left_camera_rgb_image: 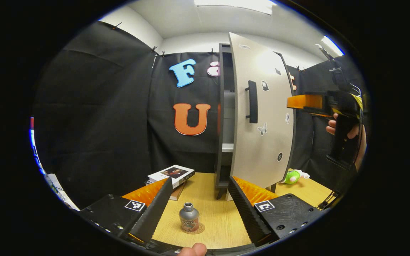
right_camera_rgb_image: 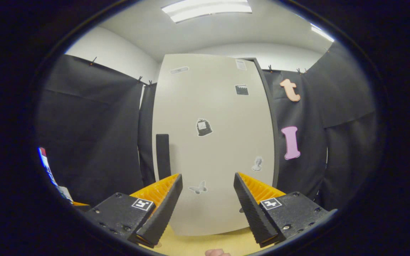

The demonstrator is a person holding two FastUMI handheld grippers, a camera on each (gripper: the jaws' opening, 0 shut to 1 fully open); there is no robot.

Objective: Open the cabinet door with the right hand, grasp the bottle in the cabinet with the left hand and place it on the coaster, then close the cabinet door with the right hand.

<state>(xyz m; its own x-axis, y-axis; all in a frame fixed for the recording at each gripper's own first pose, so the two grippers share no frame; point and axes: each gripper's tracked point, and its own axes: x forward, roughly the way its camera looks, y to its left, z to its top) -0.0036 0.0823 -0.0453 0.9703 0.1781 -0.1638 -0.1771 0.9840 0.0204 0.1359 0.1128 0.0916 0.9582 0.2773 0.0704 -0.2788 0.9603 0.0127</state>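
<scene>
One bottle (left_camera_rgb_image: 189, 217) on one coaster (left_camera_rgb_image: 195, 229)

Door ajar, table ahead mostly free

Ahead of the left gripper (left_camera_rgb_image: 199, 202), bare wooden table (left_camera_rgb_image: 219, 213) lies around the bottle (left_camera_rgb_image: 189, 217) on its coaster (left_camera_rgb_image: 198, 229); books (left_camera_rgb_image: 171, 175) block the far left. The cabinet door (left_camera_rgb_image: 262, 117) stands partly open beyond, leaving a narrow gap. The same door faces the right gripper (right_camera_rgb_image: 208, 199), handle (right_camera_rgb_image: 162, 155) to its left.
</scene>
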